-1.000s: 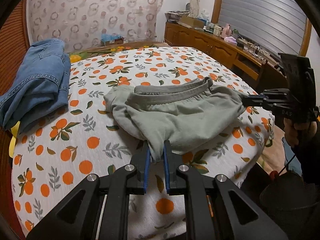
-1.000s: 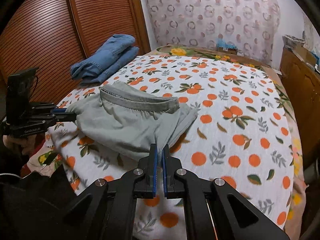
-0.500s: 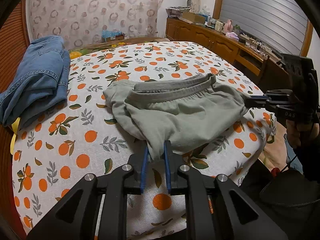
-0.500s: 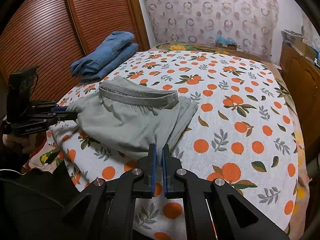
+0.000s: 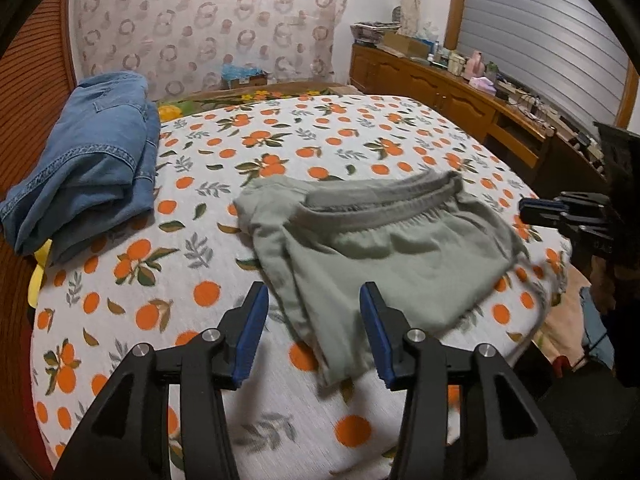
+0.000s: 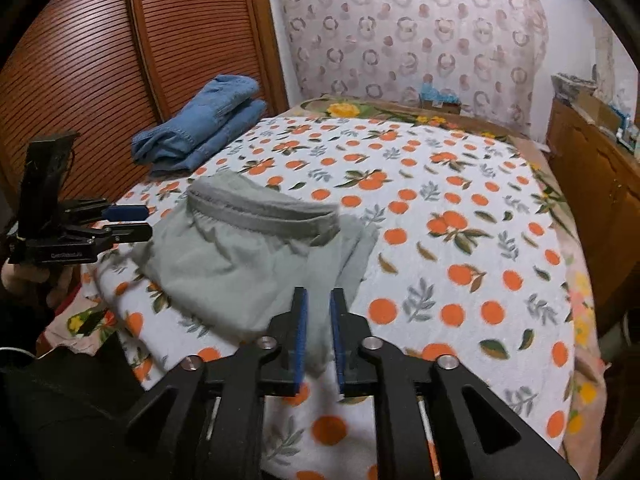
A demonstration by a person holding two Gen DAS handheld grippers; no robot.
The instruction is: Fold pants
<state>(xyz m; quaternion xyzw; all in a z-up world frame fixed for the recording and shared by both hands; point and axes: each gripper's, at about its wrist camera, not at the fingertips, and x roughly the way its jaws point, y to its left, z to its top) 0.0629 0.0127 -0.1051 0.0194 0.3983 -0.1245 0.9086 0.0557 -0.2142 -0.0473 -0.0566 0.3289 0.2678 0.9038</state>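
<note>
The grey-green pants [image 5: 400,252] lie folded on the orange-print bed sheet [image 5: 320,140], waistband toward the far side. My left gripper [image 5: 313,292] hangs over their near corner with its jaws opening; the cloth lies between the blue pads, untouched by them. In the right wrist view the pants [image 6: 240,264] sit left of centre. My right gripper [image 6: 319,294] is at their other near corner, jaws opening by a narrow gap, with blurred fabric slipping down between them. Each gripper also shows in the other's view: the left gripper [image 6: 128,222] and the right gripper [image 5: 528,208].
Folded blue jeans [image 5: 88,160] rest at the far left of the bed, against a slatted wooden wardrobe door [image 6: 100,60]. A long wooden cabinet [image 5: 440,88] cluttered with small items runs along the right side. A patterned curtain covers the back wall.
Both grippers were shut on the pants' near corners and have now parted, the left widely, the right slightly. The released fabric has dropped onto the sheet.
</note>
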